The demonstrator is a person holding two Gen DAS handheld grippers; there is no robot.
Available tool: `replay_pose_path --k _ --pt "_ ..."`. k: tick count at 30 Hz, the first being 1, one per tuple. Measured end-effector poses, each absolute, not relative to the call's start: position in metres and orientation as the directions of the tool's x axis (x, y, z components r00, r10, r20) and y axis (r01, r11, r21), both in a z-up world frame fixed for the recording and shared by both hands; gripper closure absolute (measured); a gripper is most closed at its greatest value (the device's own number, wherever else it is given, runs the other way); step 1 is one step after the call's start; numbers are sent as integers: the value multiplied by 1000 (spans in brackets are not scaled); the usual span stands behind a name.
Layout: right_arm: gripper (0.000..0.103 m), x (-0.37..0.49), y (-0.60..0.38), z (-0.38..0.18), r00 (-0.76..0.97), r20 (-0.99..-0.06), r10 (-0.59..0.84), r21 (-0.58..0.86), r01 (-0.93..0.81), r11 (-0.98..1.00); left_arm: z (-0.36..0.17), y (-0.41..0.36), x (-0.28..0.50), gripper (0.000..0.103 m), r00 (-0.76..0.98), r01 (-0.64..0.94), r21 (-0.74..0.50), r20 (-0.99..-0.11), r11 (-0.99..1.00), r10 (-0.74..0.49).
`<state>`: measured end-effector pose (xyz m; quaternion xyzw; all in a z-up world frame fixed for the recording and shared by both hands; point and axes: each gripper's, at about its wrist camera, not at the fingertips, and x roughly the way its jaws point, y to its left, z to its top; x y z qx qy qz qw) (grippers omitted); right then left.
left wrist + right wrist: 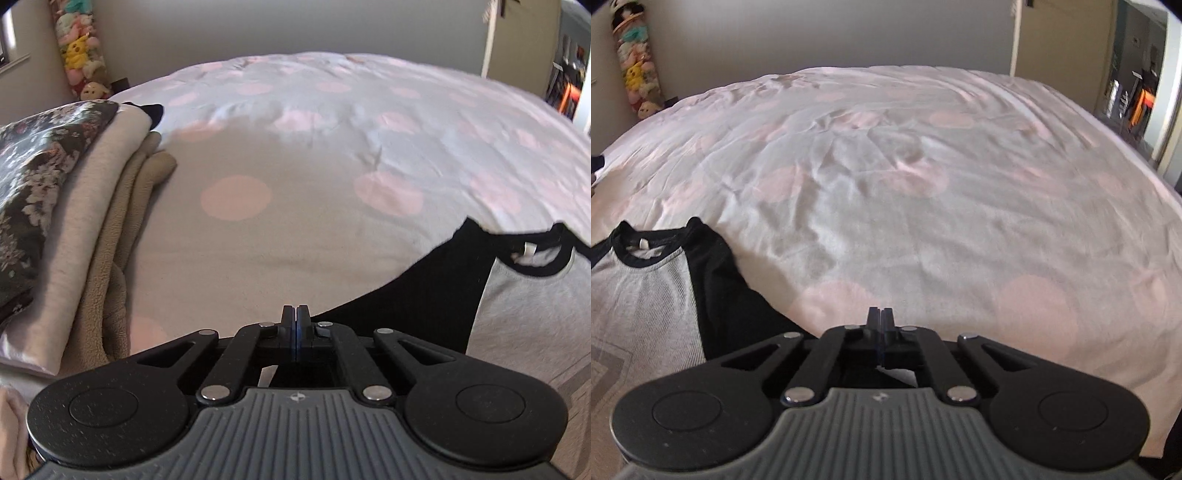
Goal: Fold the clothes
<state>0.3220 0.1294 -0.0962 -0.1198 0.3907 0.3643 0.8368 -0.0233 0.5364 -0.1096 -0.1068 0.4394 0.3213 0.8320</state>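
A grey shirt with black sleeves and black collar (524,295) lies flat on the bed, at the lower right of the left wrist view and the lower left of the right wrist view (646,291). My left gripper (295,310) is shut, its tips at the edge of the shirt's black sleeve (424,291); whether cloth is pinched is hidden. My right gripper (881,312) is shut just right of the other black sleeve (738,295); whether it holds cloth is also hidden.
The bed has a pale cover with pink dots (332,147). A stack of folded clothes, floral on top of beige (74,206), sits at the left. Plush toys (79,48) hang in the far left corner. A doorway (1141,92) opens at the right.
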Motion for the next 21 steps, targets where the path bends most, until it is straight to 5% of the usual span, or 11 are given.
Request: replay_pose_path --k 5,6,8,21 --pt "96 334 93 -81 427 -732 531 148 -661 735 -114 526 -21 102 397 -607 144 -797 781 455" --pt "92 337 81 -74 440 -725 529 147 -652 744 -112 525 -24 96 405 -612 136 -792 779 457" --pt "68 347 53 -60 480 -718 505 136 -614 777 -107 521 -31 88 414 -620 133 -782 773 466" --pt "61 397 -102 -42 610 -761 219 28 -307 951 -78 491 -32 86 452 -563 147 -769 813 452"
